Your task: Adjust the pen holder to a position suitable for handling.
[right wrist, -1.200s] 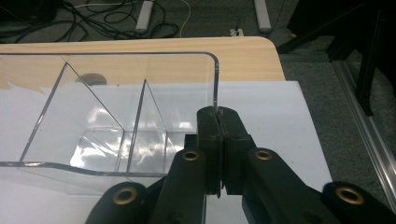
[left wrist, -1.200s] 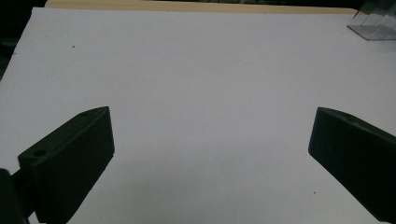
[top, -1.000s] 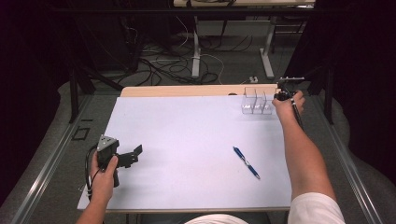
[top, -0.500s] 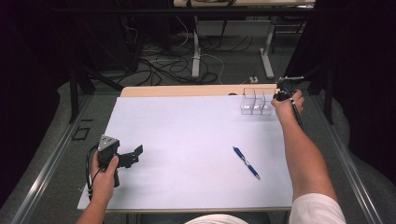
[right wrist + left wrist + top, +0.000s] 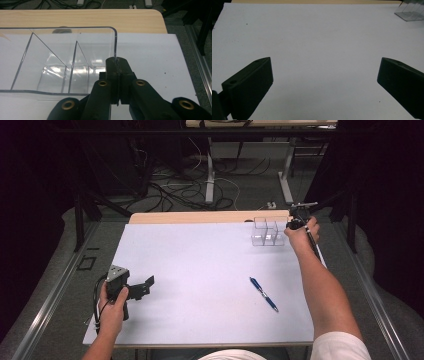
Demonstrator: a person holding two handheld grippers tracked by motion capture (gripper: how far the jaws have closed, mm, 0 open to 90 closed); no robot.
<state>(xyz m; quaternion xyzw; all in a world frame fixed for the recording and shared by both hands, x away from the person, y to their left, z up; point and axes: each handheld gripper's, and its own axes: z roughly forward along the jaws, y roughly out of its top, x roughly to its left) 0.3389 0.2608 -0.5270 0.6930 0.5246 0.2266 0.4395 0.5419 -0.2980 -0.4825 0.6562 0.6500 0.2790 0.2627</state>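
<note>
A clear plastic organizer [image 5: 265,232] with several compartments stands at the far right of the white table surface [image 5: 200,270]. My right gripper [image 5: 291,224] is at its right side. In the right gripper view the jaws are shut on the organizer's [image 5: 62,62] thin right wall, with the right gripper [image 5: 117,62] clamped over the wall's top edge. A blue pen [image 5: 263,294] lies loose on the white surface, nearer the person and right of centre. My left gripper [image 5: 145,286] rests at the front left, open, with nothing between its jaws [image 5: 324,82]. The organizer's corner [image 5: 410,12] shows far off.
A strip of bare wooden tabletop [image 5: 200,216] runs along the far edge behind the white surface. Cables and table legs lie on the floor beyond. The right forearm [image 5: 320,280] stretches along the table's right side.
My right gripper and the organizer have shifted slightly left and toward the person. The left gripper and the pen have not moved.
</note>
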